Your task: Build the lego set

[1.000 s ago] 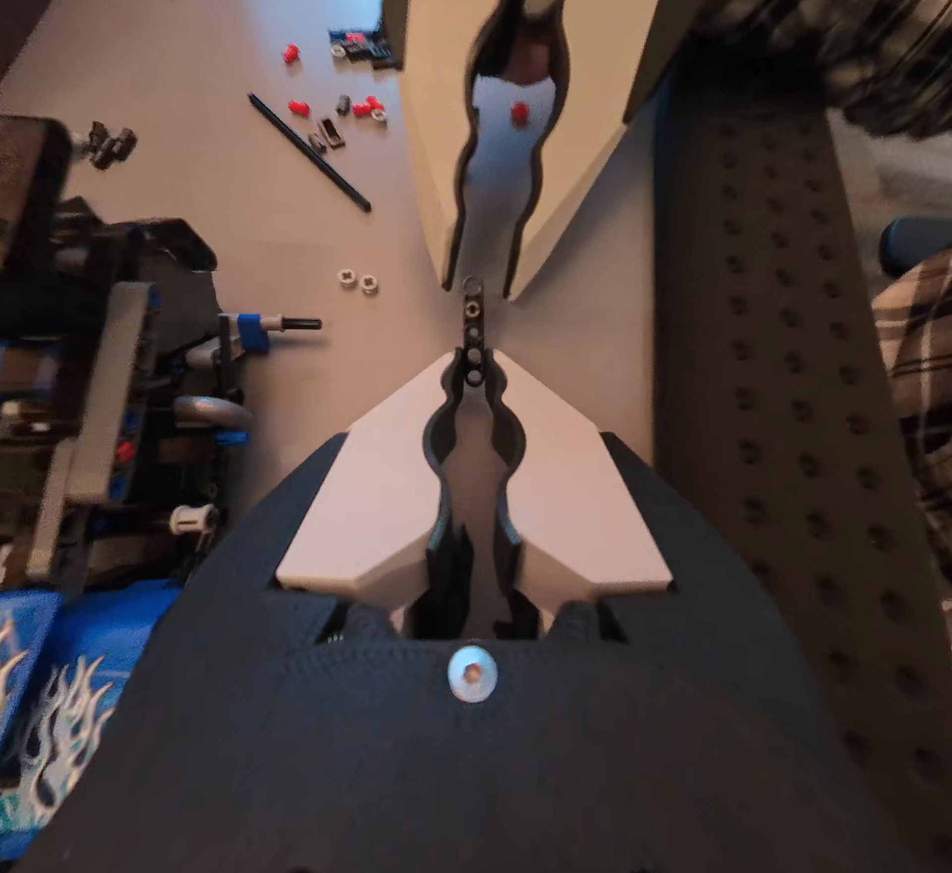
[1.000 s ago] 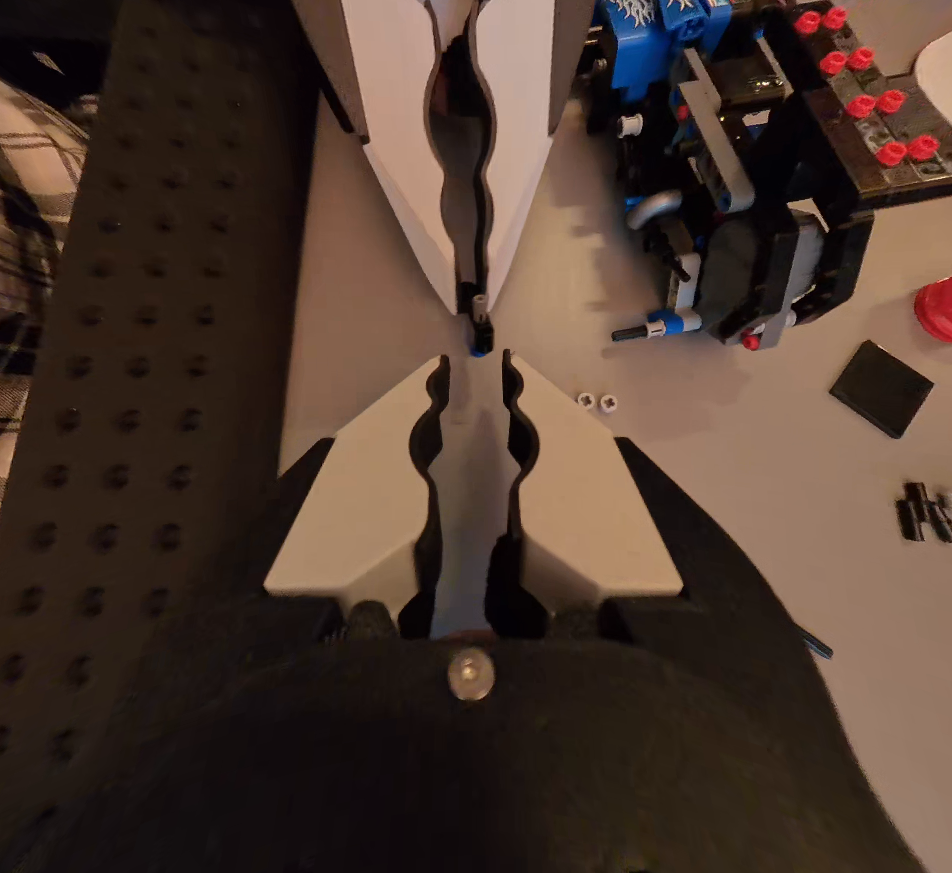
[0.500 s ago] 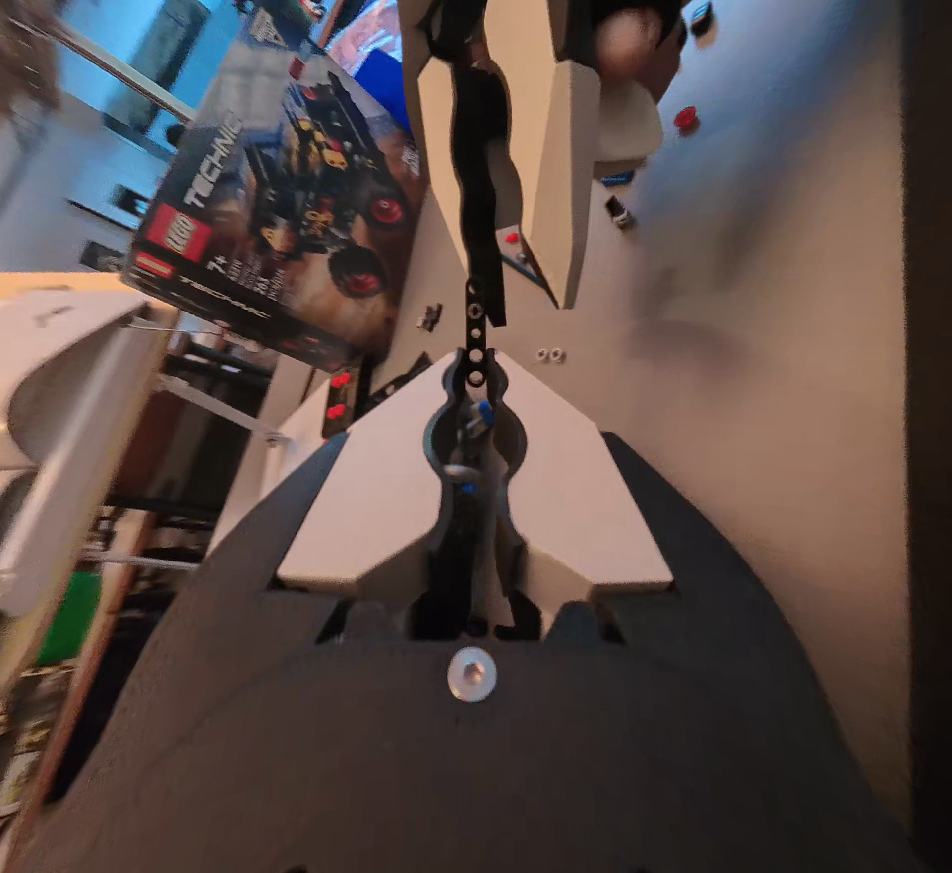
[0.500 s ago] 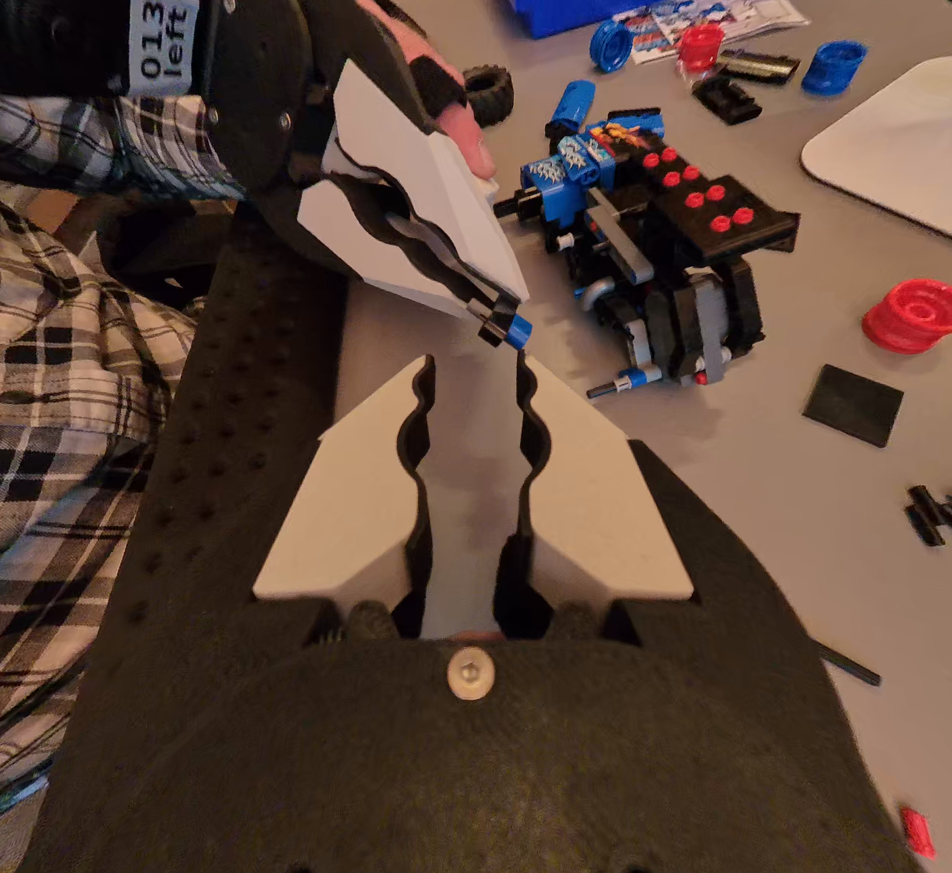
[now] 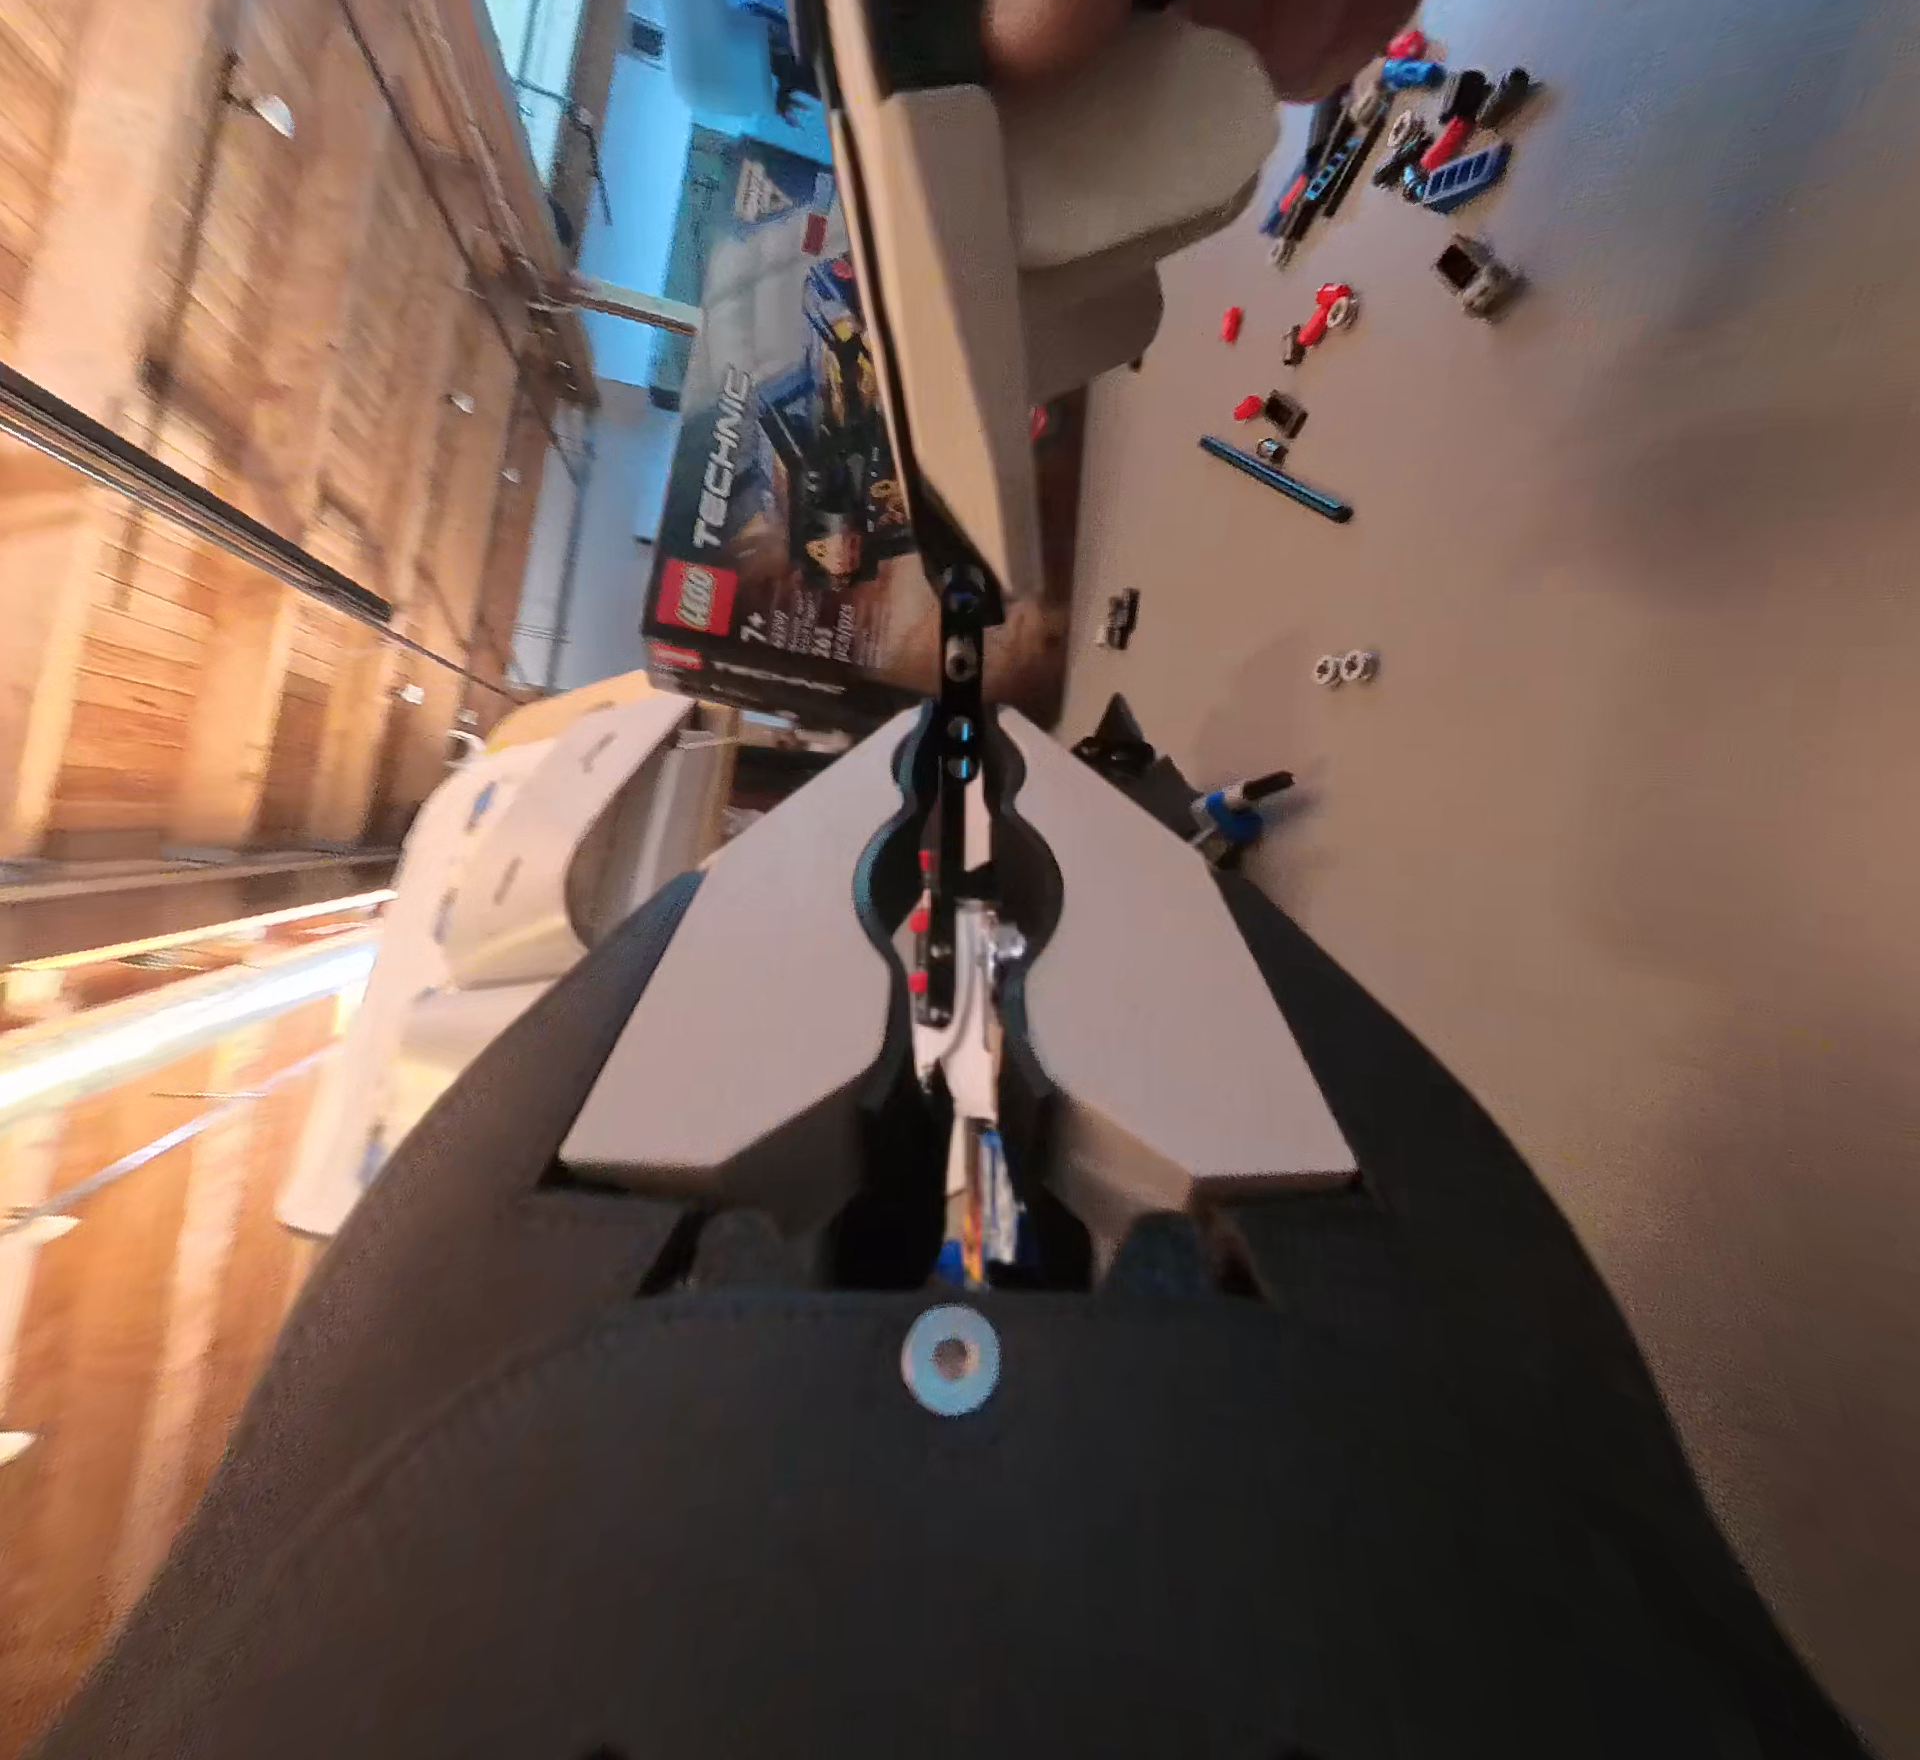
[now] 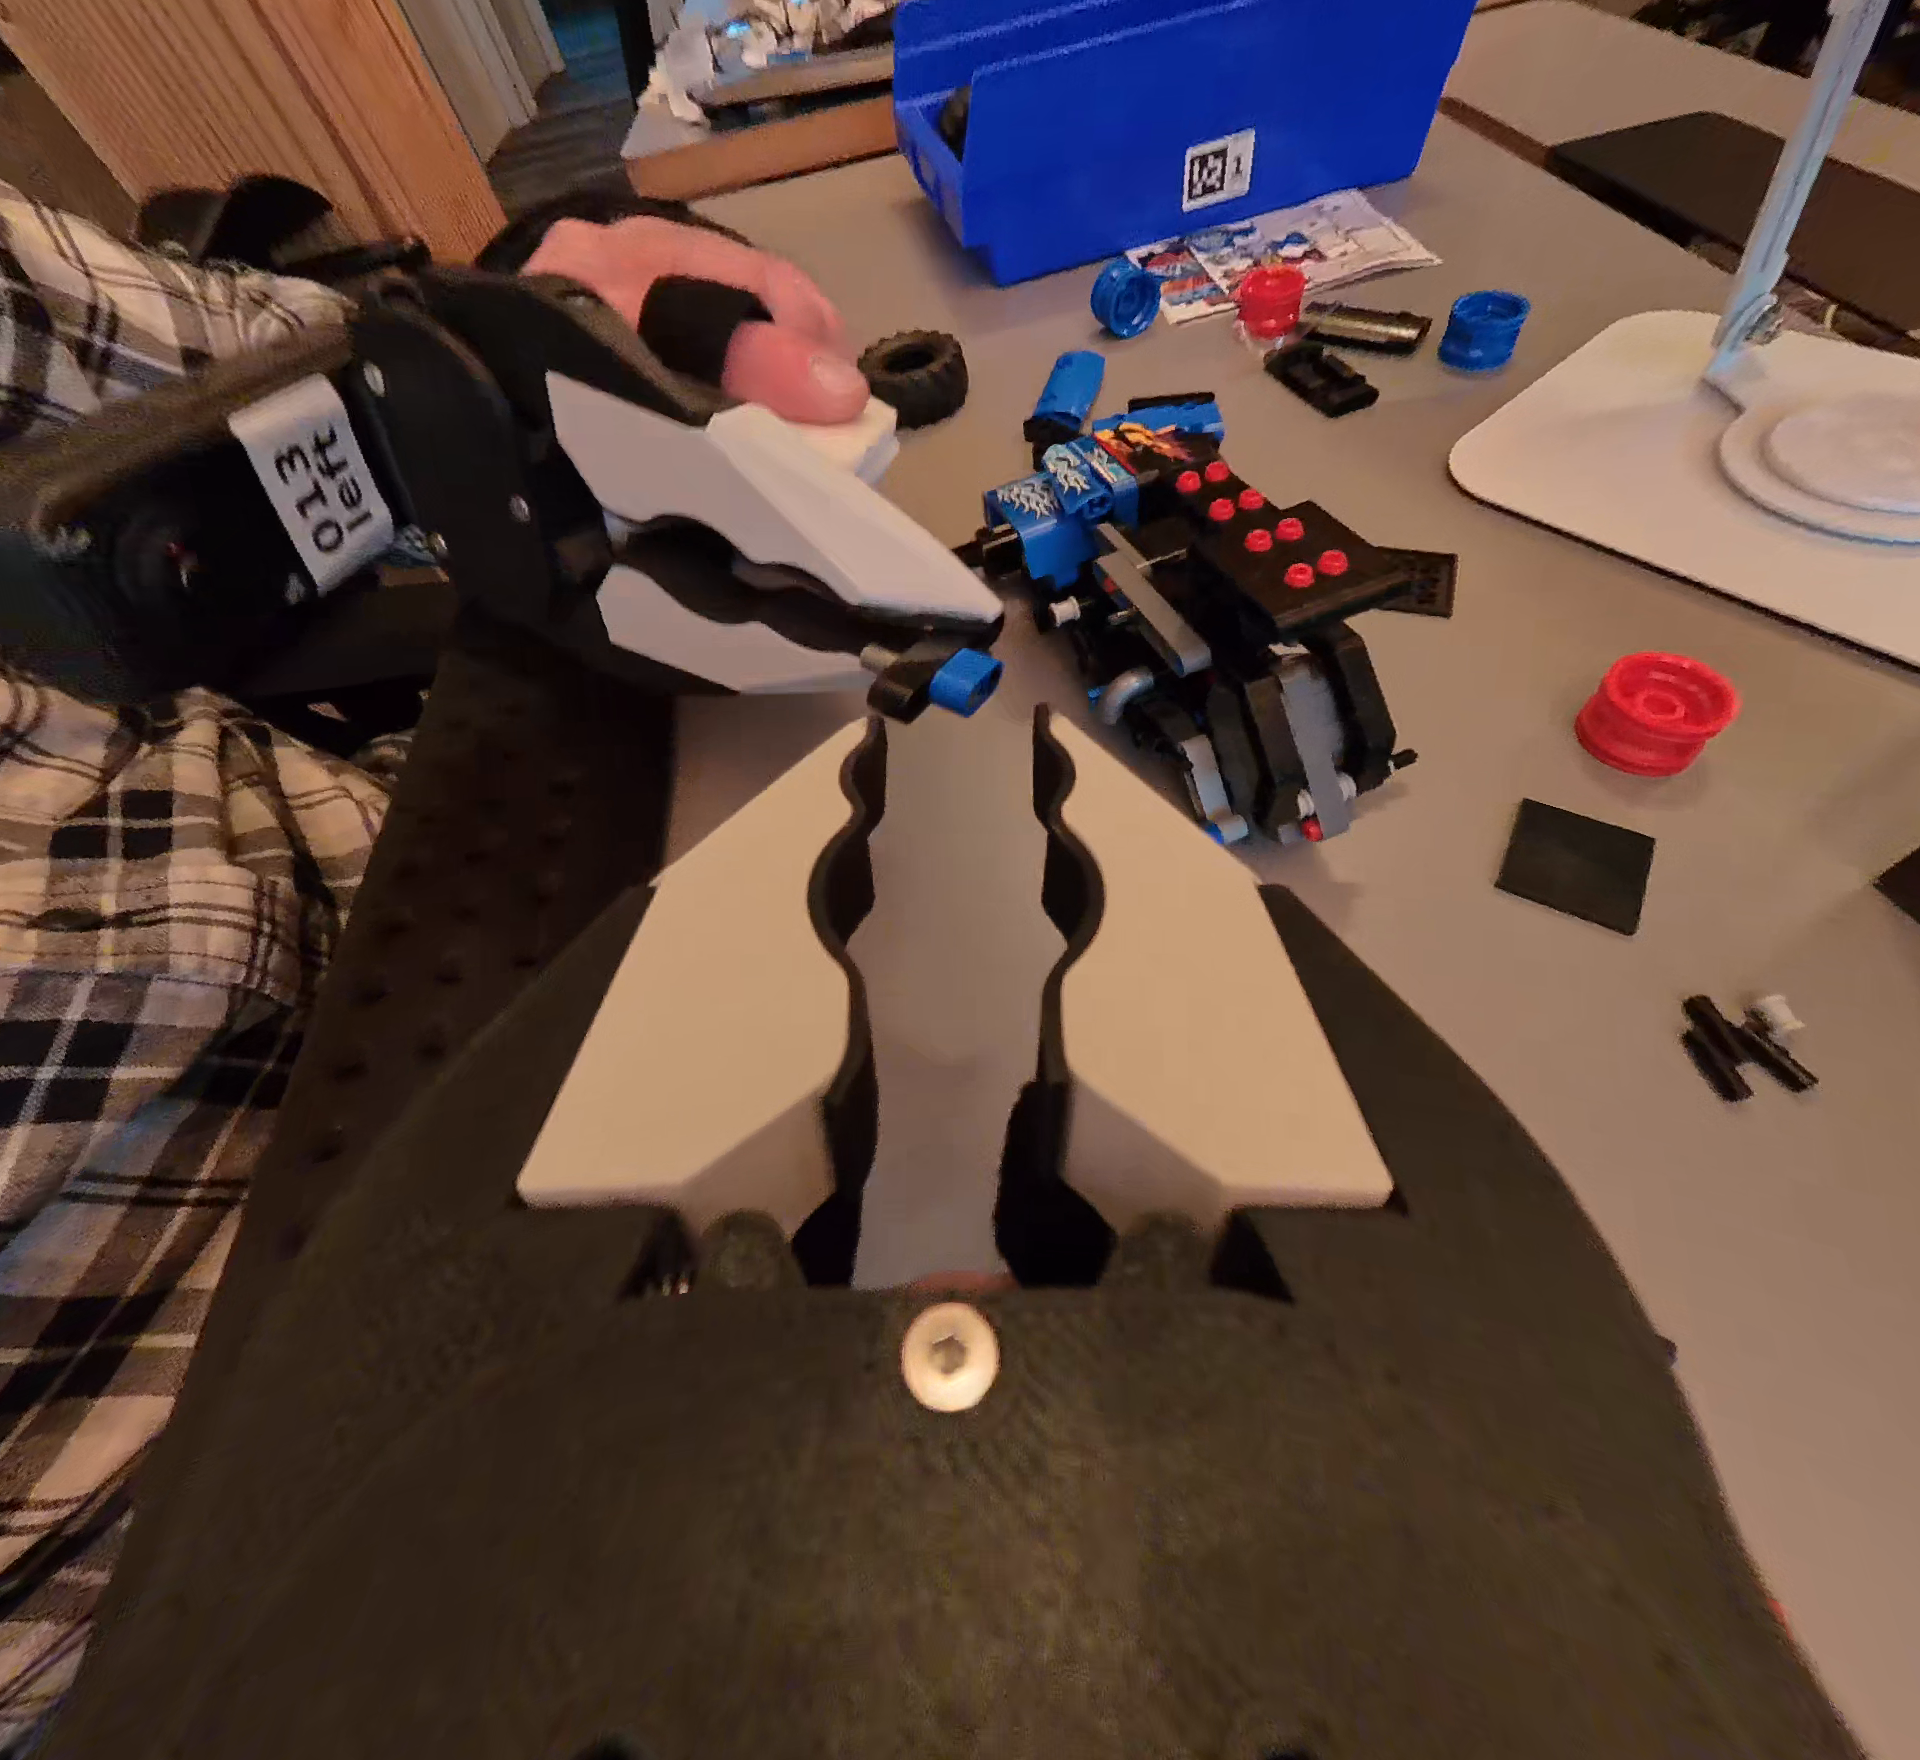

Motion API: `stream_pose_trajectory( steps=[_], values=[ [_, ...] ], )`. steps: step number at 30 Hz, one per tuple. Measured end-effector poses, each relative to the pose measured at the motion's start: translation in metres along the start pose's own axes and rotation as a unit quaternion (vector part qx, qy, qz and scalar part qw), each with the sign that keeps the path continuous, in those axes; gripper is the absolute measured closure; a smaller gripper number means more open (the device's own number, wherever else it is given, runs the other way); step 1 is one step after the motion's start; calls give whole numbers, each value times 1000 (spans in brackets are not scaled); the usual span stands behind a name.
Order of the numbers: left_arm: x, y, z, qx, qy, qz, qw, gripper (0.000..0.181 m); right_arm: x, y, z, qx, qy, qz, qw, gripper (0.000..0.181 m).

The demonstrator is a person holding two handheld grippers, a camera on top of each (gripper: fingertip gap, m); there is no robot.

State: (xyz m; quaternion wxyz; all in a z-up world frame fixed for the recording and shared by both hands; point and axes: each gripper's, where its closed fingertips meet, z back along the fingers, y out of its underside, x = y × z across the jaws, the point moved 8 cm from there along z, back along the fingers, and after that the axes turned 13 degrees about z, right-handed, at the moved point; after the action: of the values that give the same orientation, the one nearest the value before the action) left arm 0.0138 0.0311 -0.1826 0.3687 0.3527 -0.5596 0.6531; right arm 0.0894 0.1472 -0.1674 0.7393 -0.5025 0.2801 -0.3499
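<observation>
— What changed?
— Both tools have lifted off the table (image 6: 1558, 1035). Left gripper (image 5: 958, 744) stays clamped on the black beam (image 5: 958, 671); right gripper (image 6: 956, 734) gapes empty just short of it — handover pending.

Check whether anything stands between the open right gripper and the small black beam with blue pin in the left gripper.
Nothing visible does. The small black beam with blue pin hangs just beyond the open right gripper. The left gripper pinches it, and the black-and-blue lego vehicle lies aside.
</observation>
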Motion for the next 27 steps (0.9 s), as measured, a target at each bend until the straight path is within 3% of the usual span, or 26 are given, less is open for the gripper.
stream_pose_trajectory(
  steps=[6, 14, 27],
  values=[
    [0, -5, -1, -1, -28, -38, 999, 176, 7, -5, -1, -12, -19, 13, 1000, 154],
    [-5, -1, -7, 21, -14, -39, 999, 176, 6, -7, -2, 5, 20, 37, 999, 161],
    [-3, 1, -9, 8, 26, 52, 998, 173, 7, -4, -2, 13, 20, 62, 998, 163]
  ],
)
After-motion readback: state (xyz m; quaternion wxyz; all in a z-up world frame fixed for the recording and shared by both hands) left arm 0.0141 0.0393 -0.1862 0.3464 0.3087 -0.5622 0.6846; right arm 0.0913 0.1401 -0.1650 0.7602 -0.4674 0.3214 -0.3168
